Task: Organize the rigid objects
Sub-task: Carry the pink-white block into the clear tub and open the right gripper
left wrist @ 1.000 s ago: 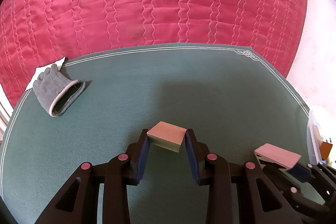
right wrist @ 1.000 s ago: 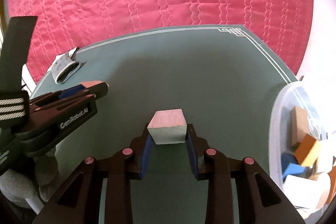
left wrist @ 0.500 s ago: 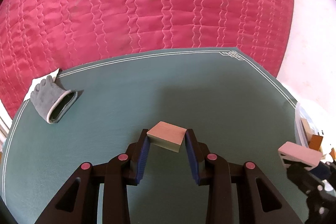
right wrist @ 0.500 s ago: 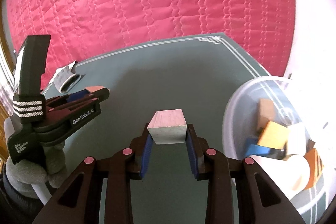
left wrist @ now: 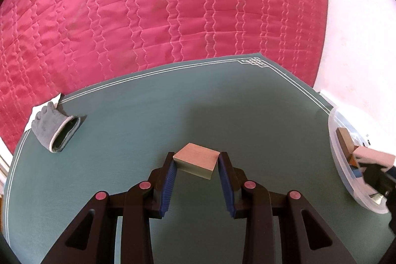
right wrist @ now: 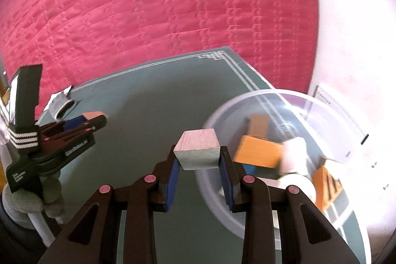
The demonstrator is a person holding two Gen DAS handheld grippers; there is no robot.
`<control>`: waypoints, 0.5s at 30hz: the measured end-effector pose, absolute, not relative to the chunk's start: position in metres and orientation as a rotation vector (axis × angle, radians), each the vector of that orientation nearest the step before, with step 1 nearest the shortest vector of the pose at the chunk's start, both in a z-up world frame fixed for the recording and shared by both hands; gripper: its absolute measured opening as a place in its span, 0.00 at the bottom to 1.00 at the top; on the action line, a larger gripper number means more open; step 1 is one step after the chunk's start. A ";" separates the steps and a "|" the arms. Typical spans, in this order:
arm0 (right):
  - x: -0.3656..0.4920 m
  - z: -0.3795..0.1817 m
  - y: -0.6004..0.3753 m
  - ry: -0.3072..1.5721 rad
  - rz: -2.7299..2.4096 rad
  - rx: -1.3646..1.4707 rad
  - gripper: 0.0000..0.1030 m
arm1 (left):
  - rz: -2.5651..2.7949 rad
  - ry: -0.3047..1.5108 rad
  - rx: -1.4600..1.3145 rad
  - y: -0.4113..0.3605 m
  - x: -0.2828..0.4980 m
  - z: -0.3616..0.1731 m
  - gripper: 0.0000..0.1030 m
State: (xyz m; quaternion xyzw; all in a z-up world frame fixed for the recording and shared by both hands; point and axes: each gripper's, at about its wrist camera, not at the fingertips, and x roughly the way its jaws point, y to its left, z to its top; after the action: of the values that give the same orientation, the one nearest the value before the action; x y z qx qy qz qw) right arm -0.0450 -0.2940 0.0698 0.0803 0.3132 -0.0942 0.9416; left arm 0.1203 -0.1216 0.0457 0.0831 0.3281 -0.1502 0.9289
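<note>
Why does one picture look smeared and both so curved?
Right wrist view: the clear tub and the blocks inside are motion-blurred, with washed-out glare at right. Left wrist view: sharp. Both: the fisheye lens bends the green mat edge and darkens the corners.

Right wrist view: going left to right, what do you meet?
Left gripper with its wooden block → right gripper's wooden block → clear plastic tub of blocks.
</note>
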 end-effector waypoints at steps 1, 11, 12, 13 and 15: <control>-0.047 0.070 -0.298 0.637 -0.204 0.168 0.31 | -0.310 0.671 0.175 -0.123 0.119 0.046 0.35; -0.060 0.071 -0.333 0.627 -0.302 0.200 0.31 | -0.334 0.659 0.213 -0.133 0.110 0.044 0.35; -0.061 0.070 -0.336 0.627 -0.310 0.204 0.31 | -0.337 0.658 0.216 -0.134 0.110 0.044 0.35; -0.061 0.070 -0.338 0.627 -0.316 0.206 0.31 | -0.339 0.658 0.219 -0.135 0.110 0.044 0.35; -0.062 0.070 -0.342 0.628 -0.327 0.211 0.31 | -0.344 0.656 0.223 -0.137 0.108 0.044 0.35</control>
State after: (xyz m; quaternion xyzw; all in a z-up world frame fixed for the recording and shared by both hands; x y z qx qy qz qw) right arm -0.0618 -0.3418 0.0698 0.1033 0.3071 -0.1599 0.9324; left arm 0.1075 -0.1370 0.0440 0.1088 0.3200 -0.1679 0.9260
